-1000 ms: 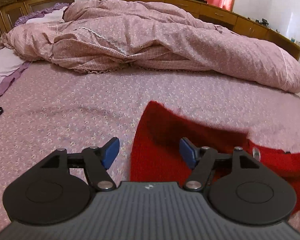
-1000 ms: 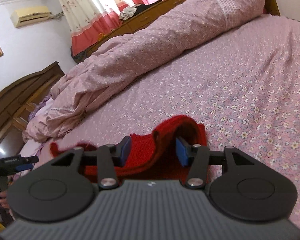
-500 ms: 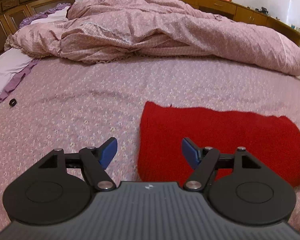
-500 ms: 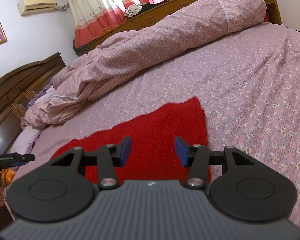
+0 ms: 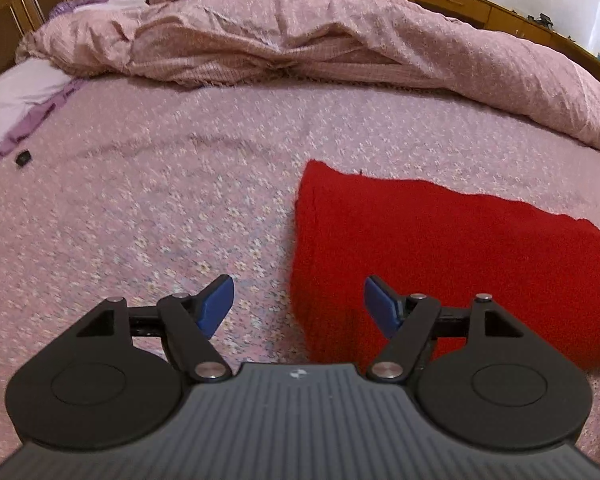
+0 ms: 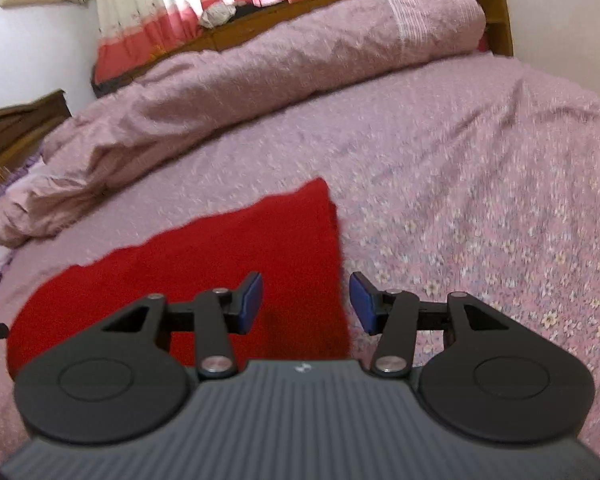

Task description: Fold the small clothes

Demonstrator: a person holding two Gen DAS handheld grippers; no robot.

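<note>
my left gripper (image 5: 298, 304) hangs with jaws spread over the red garment (image 5: 440, 264)'s left edge; bare bedsheet (image 5: 148, 208) runs wide to its left, with only 1 small black object (image 5: 23, 157) far off. ahead, the bunched quilt (image 5: 300, 40) walls off the far side. my right gripper (image 6: 306, 304), jaws parted, has bare sheet to its right.

Both grippers hang low over the red knit cloth (image 5: 440, 248), holding nothing. The left gripper (image 5: 299, 304) has its blue pads spread wide, straddling the cloth's left edge. The right gripper (image 6: 306, 304) is parted too, a little less widely, astride the cloth's right edge, with one pad over the cloth.
</note>
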